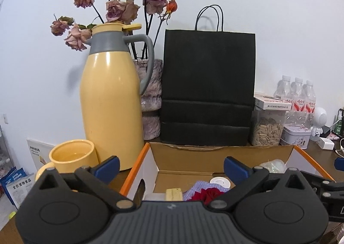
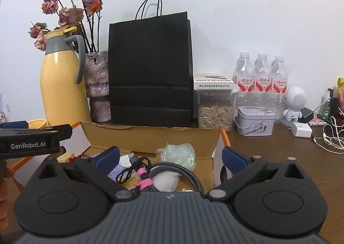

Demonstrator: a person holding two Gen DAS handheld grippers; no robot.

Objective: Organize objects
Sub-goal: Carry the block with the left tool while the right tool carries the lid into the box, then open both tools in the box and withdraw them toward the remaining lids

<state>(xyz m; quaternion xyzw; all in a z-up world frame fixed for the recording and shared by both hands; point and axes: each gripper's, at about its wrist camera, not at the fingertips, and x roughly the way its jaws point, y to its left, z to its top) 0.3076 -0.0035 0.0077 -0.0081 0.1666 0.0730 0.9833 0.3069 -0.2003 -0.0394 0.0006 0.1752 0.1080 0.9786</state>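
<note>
An open cardboard box (image 1: 185, 154) (image 2: 150, 136) with orange edges sits on the brown table in front of both grippers. Inside lie a purple cloth (image 1: 201, 186), a red flower (image 1: 206, 195), a pale block (image 1: 174, 194), a white lid (image 1: 219, 181), black cables (image 2: 133, 166), a braided cable with a pink tie (image 2: 172, 171) and a crumpled iridescent wrapper (image 2: 178, 154). My left gripper (image 1: 172, 167) hovers at the box's near edge, open, nothing between its blue pads. My right gripper (image 2: 171, 158) stands open over the box contents, holding nothing.
Behind the box stand a yellow thermos (image 1: 109, 102), a vase of dried roses (image 1: 150, 98), a black paper bag (image 1: 207, 87), a seed jar (image 2: 216, 113), a tin (image 2: 255, 120) and water bottles (image 2: 261, 74). A yellow mug (image 1: 72, 156) sits left; chargers and cables (image 2: 322, 132) lie right.
</note>
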